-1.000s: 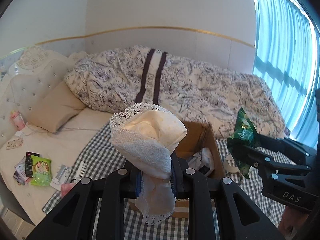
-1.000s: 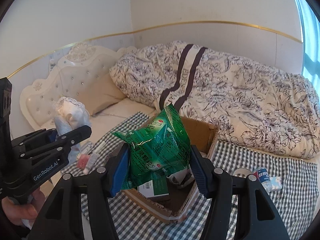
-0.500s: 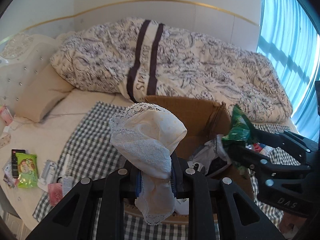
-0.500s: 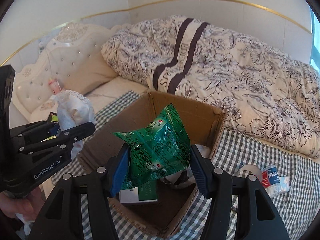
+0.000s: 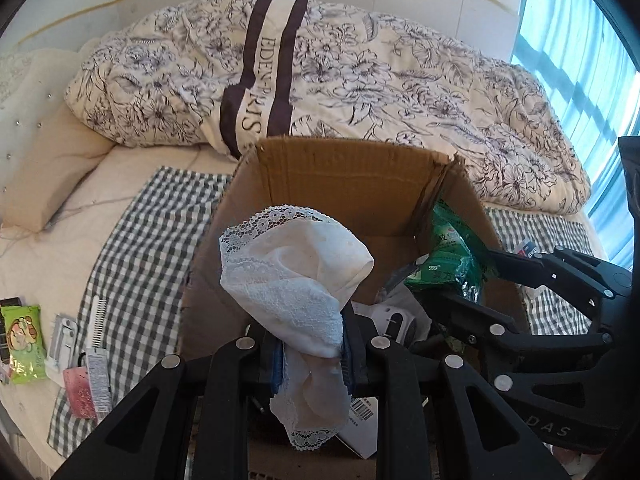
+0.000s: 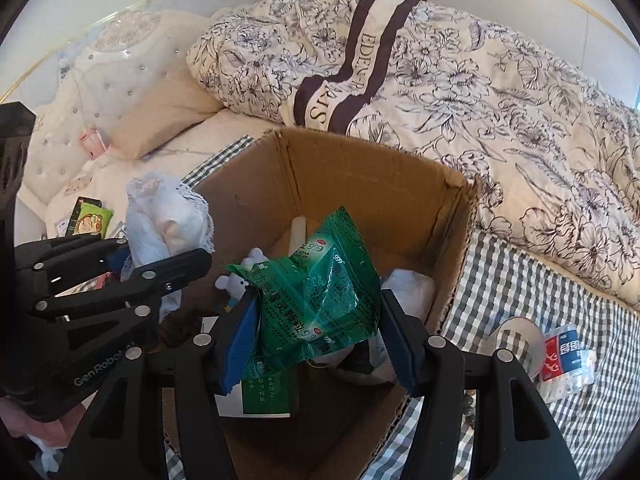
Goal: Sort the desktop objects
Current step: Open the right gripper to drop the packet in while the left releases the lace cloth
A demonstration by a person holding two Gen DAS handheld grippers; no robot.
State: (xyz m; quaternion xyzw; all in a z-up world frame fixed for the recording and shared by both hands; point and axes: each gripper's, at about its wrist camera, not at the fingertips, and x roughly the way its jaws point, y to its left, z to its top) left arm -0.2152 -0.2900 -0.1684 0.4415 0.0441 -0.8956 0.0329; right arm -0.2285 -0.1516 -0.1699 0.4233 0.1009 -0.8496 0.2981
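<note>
- Both my claws are loaded and hanging over the open cardboard box (image 6: pixel 360 184), so the drop for both is basically straight down.
- Left claw (image 5: pixel 312 350) is clamped on the white lace cloth (image 5: pixel 296 276). It sticks up out of the jaws with a tail hanging below, over the box's near-left part.
- Right claw (image 6: pixel 320 344) is clamped on the green packet (image 6: pixel 320 292), crumpled and upright-ish, over the middle of the box.
- The two claws sit side by side and pretty close, so I'd judge releasing beats any sideways shuffling.
- Box already has stuff in it: a small white toy (image 6: pixel 236 284), white bags, and a green carton under the packet. Open room looks best toward the far wall.
- Leftovers on the checked cloth (image 6: pixel 520 280): a comb (image 5: pixel 98 320) on the left, a tissue pack (image 6: pixel 566 356) on the right.
</note>
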